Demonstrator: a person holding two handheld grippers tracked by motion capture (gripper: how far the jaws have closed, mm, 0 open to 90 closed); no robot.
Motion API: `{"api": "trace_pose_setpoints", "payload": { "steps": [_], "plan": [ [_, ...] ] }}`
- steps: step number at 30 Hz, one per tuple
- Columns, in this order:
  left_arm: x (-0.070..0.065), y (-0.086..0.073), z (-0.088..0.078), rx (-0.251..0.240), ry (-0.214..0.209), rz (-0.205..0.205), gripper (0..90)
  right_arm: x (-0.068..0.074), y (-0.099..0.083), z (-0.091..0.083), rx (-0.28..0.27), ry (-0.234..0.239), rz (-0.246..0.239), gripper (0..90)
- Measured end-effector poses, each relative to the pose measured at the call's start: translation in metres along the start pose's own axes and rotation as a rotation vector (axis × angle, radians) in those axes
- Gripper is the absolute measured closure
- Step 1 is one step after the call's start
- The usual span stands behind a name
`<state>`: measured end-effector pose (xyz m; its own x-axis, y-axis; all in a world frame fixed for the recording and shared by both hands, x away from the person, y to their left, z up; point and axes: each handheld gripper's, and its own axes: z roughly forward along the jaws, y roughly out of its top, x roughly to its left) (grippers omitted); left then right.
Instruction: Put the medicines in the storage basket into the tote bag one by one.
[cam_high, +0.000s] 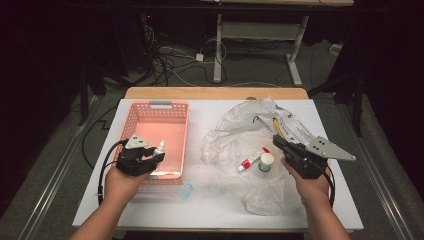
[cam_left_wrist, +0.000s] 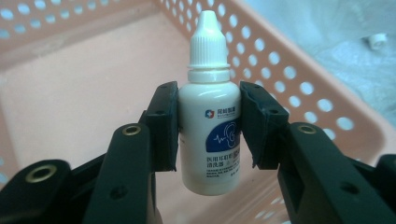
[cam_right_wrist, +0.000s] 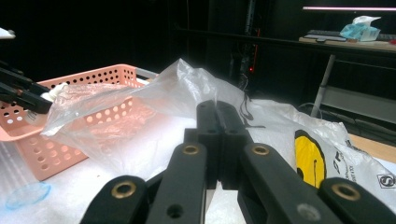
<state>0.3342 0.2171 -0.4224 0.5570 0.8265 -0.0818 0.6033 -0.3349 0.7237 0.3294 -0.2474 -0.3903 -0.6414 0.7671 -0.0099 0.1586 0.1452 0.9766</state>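
White dropper bottle (cam_left_wrist: 210, 116) is upright, clamped by its body in the left claw (cam_left_wrist: 208, 123), held above the pink basket (cam_high: 150, 112) at the left of the surface (cam_high: 215, 210). Right claw (cam_right_wrist: 218, 140) has its jaws together on a fold of the clear plastic bag (cam_high: 235, 135), lifting it. A tube (cam_high: 252, 159) and small jar (cam_high: 266, 161) lie on the bag. Risk, in my judgement: the smooth bottle could slip or tip if released high; tugging the bag could roll the jar off.

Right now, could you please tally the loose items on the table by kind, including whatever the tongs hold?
Basket: 1
Dropper bottle: 1
Tube: 1
Jar: 1
Plastic bags: 2
Blue lid: 1
Total: 7
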Motion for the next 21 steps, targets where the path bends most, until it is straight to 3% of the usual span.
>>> {"api": "trace_pose_setpoints", "payload": {
  "steps": [5,9,21],
  "plan": [
    [-0.009,-0.001,-0.006,-0.089,-0.015,-0.005,58.2,0.000,0.000,0.000,0.003,-0.001,-0.001,90.0],
    [-0.018,0.003,-0.012,-0.144,-0.051,0.003,58.2,0.000,0.000,0.000,0.003,-0.002,0.001,90.0],
    [-0.074,0.013,-0.025,-0.233,-0.174,0.117,58.2,0.000,0.000,0.000,0.000,0.002,0.001,90.0]
  ]
}}
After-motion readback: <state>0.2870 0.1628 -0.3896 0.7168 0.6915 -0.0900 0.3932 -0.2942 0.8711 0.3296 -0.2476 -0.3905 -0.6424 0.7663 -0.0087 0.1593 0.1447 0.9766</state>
